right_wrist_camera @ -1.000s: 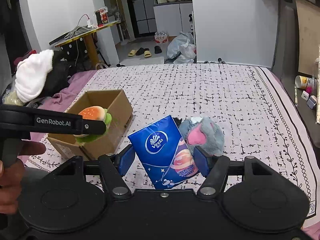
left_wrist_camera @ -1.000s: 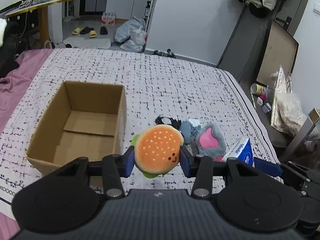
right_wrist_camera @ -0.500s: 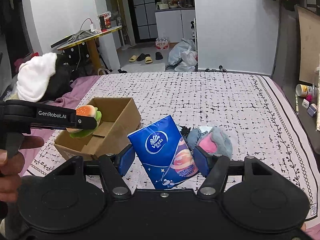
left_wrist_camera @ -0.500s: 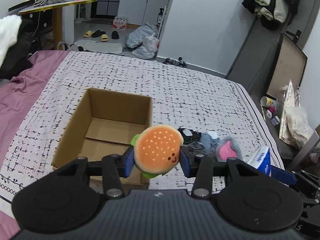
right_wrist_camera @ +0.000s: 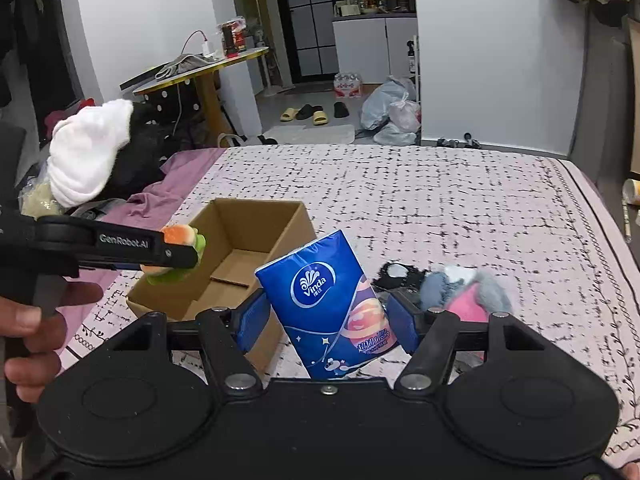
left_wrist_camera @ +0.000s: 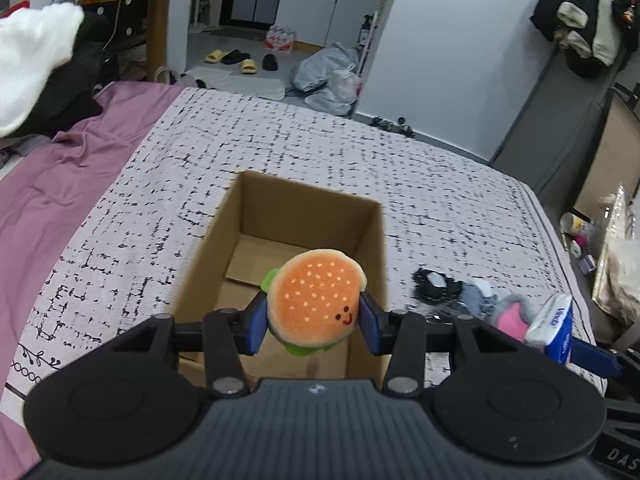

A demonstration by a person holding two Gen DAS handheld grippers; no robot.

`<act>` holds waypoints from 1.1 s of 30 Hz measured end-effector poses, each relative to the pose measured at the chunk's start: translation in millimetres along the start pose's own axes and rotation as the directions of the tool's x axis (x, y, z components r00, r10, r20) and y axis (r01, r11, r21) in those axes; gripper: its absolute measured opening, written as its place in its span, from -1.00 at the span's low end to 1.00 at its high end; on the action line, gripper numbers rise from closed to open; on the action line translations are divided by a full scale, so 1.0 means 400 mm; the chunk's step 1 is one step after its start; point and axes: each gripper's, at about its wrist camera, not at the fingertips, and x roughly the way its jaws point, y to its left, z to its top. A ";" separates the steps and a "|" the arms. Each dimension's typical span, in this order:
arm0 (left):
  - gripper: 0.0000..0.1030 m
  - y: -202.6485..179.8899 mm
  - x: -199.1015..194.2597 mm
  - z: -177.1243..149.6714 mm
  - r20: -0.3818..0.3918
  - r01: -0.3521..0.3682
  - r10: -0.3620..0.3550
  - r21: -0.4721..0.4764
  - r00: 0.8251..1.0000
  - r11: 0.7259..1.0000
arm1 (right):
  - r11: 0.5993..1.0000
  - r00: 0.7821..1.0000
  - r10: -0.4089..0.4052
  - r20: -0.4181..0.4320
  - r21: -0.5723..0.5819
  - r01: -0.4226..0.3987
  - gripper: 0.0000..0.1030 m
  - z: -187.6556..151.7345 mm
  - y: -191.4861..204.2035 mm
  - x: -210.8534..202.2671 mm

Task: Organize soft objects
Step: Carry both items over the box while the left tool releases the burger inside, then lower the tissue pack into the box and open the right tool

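Both tongs loaded over the bed — plush burger and tissue pack.
Left tongs [left_wrist_camera: 313, 318] pinch the burger plush [left_wrist_camera: 316, 304] above the open cardboard box [left_wrist_camera: 276, 208]; right tongs [right_wrist_camera: 327, 320] clamp the blue tissue pack [right_wrist_camera: 328, 304], just right of the box. Grey-pink plush [right_wrist_camera: 472, 296] and dark socks [right_wrist_camera: 398, 274] lie on the checked bedspread [right_wrist_camera: 440, 192].

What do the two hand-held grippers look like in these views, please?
Both are matte black with round discs and ribbed housing. Each hand-held gripper, left and right, has blue pads and silver screws. The left one carries white "GenRobot.AI" lettering. No sleeve shows.
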 end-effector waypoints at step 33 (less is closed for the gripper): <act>0.71 0.150 -0.068 0.054 0.028 -0.108 0.114 -0.164 0.993 0.980 | 0.977 0.972 0.211 -0.104 0.061 -0.205 0.36 0.106 0.142 0.212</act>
